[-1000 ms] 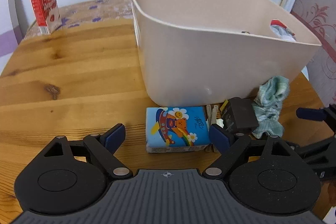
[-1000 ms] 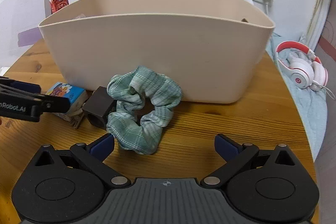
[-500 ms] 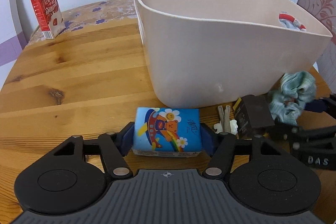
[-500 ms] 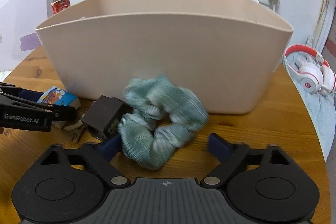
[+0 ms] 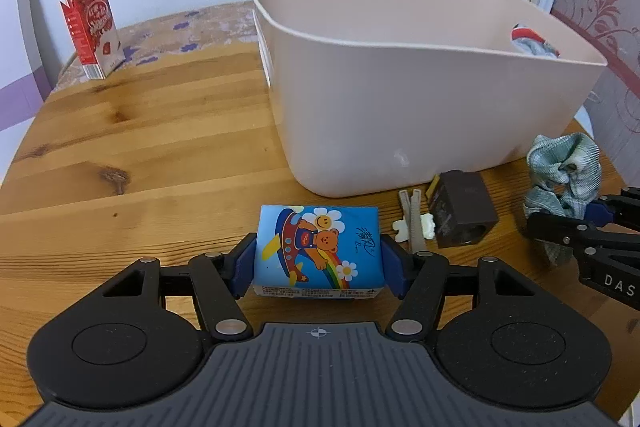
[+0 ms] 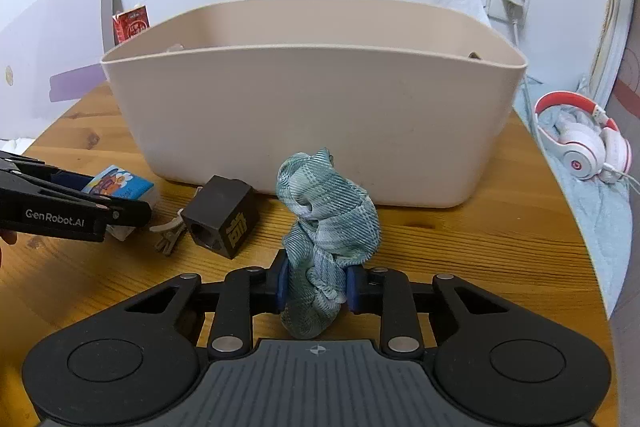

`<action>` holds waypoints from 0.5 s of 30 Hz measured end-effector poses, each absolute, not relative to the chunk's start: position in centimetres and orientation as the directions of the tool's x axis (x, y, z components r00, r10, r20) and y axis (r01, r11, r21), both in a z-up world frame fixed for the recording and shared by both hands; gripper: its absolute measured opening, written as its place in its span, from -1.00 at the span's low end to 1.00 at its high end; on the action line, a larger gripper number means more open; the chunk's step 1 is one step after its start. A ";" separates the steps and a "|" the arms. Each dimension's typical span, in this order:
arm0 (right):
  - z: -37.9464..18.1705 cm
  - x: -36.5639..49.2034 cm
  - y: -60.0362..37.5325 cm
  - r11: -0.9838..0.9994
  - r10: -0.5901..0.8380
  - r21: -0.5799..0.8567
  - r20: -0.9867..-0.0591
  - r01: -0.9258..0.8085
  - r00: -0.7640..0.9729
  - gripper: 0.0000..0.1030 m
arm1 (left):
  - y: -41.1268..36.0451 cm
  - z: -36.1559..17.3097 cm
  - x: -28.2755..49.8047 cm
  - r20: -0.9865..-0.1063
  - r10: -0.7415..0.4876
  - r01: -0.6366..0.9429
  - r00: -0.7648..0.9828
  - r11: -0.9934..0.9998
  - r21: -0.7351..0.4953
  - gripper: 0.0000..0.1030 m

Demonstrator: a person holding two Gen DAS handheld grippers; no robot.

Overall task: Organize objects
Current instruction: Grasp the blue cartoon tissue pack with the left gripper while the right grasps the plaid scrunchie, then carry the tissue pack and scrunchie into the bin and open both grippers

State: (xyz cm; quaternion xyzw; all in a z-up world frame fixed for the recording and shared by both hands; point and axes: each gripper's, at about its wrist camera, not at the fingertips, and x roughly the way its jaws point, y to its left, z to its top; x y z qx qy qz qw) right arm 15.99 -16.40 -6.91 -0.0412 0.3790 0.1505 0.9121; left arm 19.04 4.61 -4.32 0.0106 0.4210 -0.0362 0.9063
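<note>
We have both grippers loaded. Left gripper [image 5: 319, 269] is clamped on the tissue pack [image 5: 319, 251], pads on its two short ends, so the pack's long axis runs across the jaws; whether it sits on the wooden surface [image 5: 140, 155] or just above it we cannot tell. Right gripper [image 6: 316, 287] is clamped on the green scrunchie [image 6: 328, 215], bunched up and squeezed between the pads, its top standing above them.

The key relation: the beige bin [image 6: 312, 123] sits straight ahead of both grippers, its near wall just beyond each held thing, open top above them. So we judge the next move is lift, then forward over the rim, then let go. The right gripper looks squarer to the wall; the left one faces a rounded corner of the bin, so it would need to angle right.

Loose on the surface between the two grippers: a dark brown cube [image 6: 222, 217] and a small set of keys [image 6: 170, 233], both near the bin's front wall. A red carton [image 5: 90, 27] stands at the far left edge.
</note>
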 end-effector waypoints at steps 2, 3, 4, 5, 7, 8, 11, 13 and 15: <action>-6.5 15.5 -16.6 0.952 0.242 0.036 -0.697 -0.304 0.675 -0.50 | 4.6 -3.7 18.5 -0.755 -0.061 0.074 0.653 0.997 -0.016 0.24; -6.2 15.2 -16.8 0.952 0.242 0.035 -0.691 -0.303 0.681 -0.50 | 4.7 -3.4 18.2 -0.749 -0.064 0.075 0.659 0.997 -0.019 0.24; -5.9 14.9 -16.9 0.953 0.242 0.035 -0.687 -0.302 0.685 -0.50 | 4.7 -3.1 18.0 -0.744 -0.067 0.076 0.665 0.997 -0.022 0.24; -5.7 14.7 -17.0 0.953 0.243 0.036 -0.683 -0.301 0.689 -0.50 | 4.7 -2.7 17.6 -0.738 -0.070 0.078 0.672 0.997 -0.024 0.24; -5.1 14.1 -17.3 0.953 0.247 0.041 -0.673 -0.299 0.697 -0.50 | 4.7 -2.0 17.0 -0.723 -0.074 0.082 0.687 0.996 -0.024 0.24; -4.8 13.8 -17.4 0.954 0.248 0.040 -0.667 -0.298 0.703 -0.50 | 4.7 -1.5 16.7 -0.715 -0.075 0.085 0.695 0.996 -0.022 0.24; -3.6 13.0 -17.6 0.954 0.248 0.032 -0.644 -0.299 0.724 -0.50 | 4.8 0.1 15.8 -0.687 -0.082 0.094 0.722 0.995 -0.021 0.24; -2.5 12.6 -17.8 0.954 0.249 0.026 -0.621 -0.298 0.743 -0.50 | 4.8 1.2 15.4 -0.668 -0.092 0.099 0.738 0.995 -0.027 0.24; -1.5 12.2 -17.9 0.955 0.247 0.018 -0.595 -0.295 0.765 -0.50 | 4.9 2.3 15.1 -0.653 -0.107 0.104 0.750 0.994 -0.044 0.24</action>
